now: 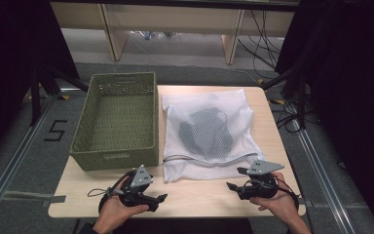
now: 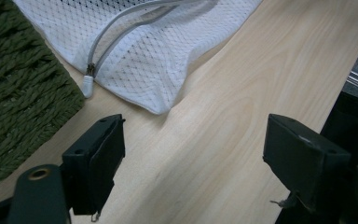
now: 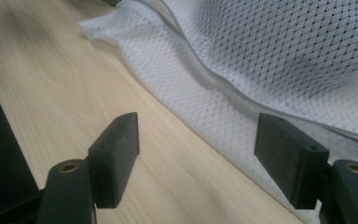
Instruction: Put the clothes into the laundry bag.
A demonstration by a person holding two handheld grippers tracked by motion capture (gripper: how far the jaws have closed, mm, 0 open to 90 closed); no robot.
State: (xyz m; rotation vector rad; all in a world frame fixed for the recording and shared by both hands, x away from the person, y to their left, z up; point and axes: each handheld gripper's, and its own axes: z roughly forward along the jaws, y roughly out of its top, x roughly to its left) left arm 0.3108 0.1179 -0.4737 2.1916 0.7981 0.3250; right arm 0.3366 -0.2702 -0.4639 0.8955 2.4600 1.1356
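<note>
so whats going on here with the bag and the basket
A person holds a two-jaw gripper in each hand at the near edge of a wooden table. Both the left gripper and the right gripper are open and hold nothing. A white mesh laundry bag with a dark garment inside lies flat on the table, its zipper closed, the pull near the green woven basket. The basket sits left of the bag and is empty.

A green basket (image 1: 117, 122) sits touching the left edge of a white mesh bag (image 1: 207, 131), with two grippers nearer the tabletop's (image 1: 195, 197) front edge.
</note>
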